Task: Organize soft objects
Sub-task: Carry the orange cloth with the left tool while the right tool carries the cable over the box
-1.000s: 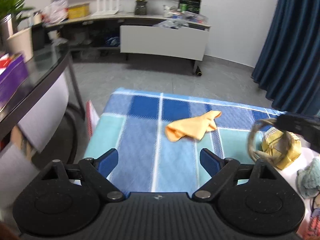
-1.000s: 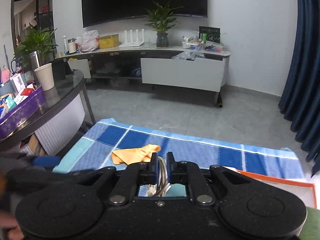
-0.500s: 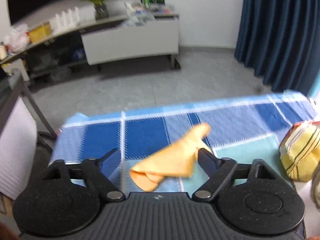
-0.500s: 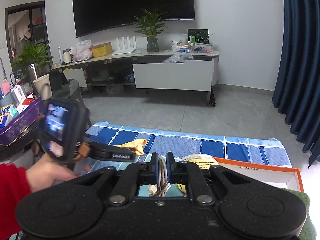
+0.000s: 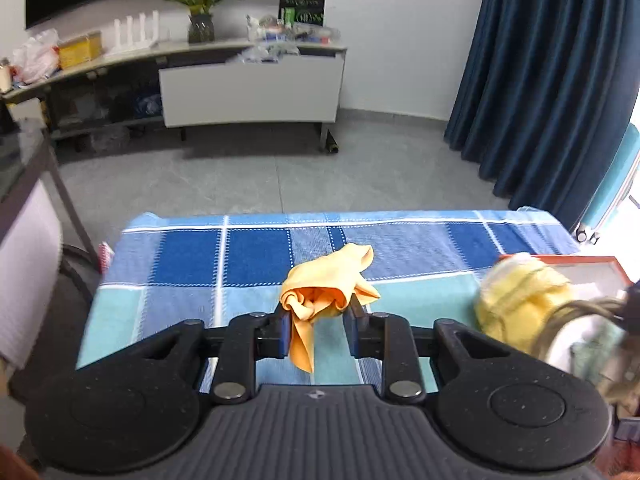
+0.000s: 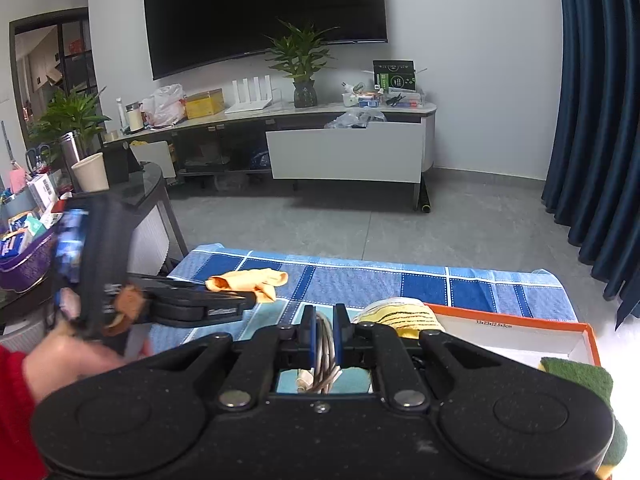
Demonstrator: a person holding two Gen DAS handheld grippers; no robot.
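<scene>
Orange cloth sits bunched between the pads of your left gripper, at 12 o'clock in the left wrist view. The jaws have just been closing, and they are now clamped on the near edge of that cloth. Most of the fabric lies forward on the blue checked tablecloth, and 1 loose flap hangs down between the jaws.

Your right gripper is clamped on a coil of grey cable (its plug end hangs below the pads). The yellow striped cloth lies at 1 o'clock from that gripper, against the near wall of the orange-rimmed box. A green scouring pad rests at 3 o'clock.

Risks from this position:

1. Shallow bite. Only a fold of the orange cloth is pinched. A fast lift could let the fabric slide out of the pads.
2. Snagging. The pads may also have caught the tablecloth beneath. This cannot be confirmed from either view. A lift would then drag the tablecloth and shift everything on it.
3. Collision. Both grippers work near each other. The cable coil appears at 3 o'clock in the left wrist view, near the yellow cloth. Carrying the orange cloth toward the box could tangle it in the coil.
</scene>
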